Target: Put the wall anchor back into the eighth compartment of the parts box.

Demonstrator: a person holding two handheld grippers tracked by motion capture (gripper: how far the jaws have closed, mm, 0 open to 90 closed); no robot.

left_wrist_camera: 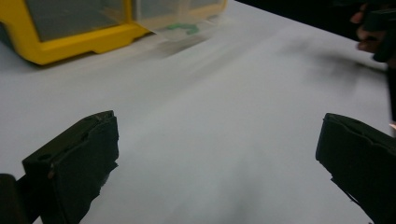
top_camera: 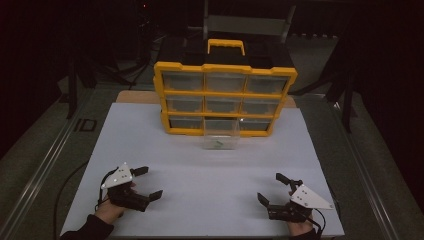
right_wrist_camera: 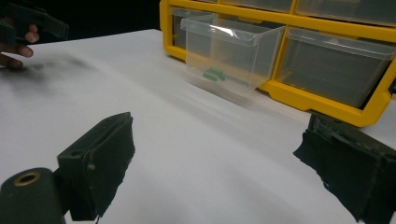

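1. Two grippers rest low over my white counter (top_camera: 210, 200), both near its front edge and well apart from each other.
2. My left gripper (top_camera: 148, 183) is released, jaws spread wide, gripping nothing.
3. My right gripper (top_camera: 270, 188) is likewise released and empty.
4. The clear drawer (top_camera: 220, 135) stands pulled out from the bottom row, middle slot, of the yellow organizer (top_camera: 225, 92) (its handle points away from me).
5. A small green part (right_wrist_camera: 213, 74) lies on that drawer's floor, far from both grippers.
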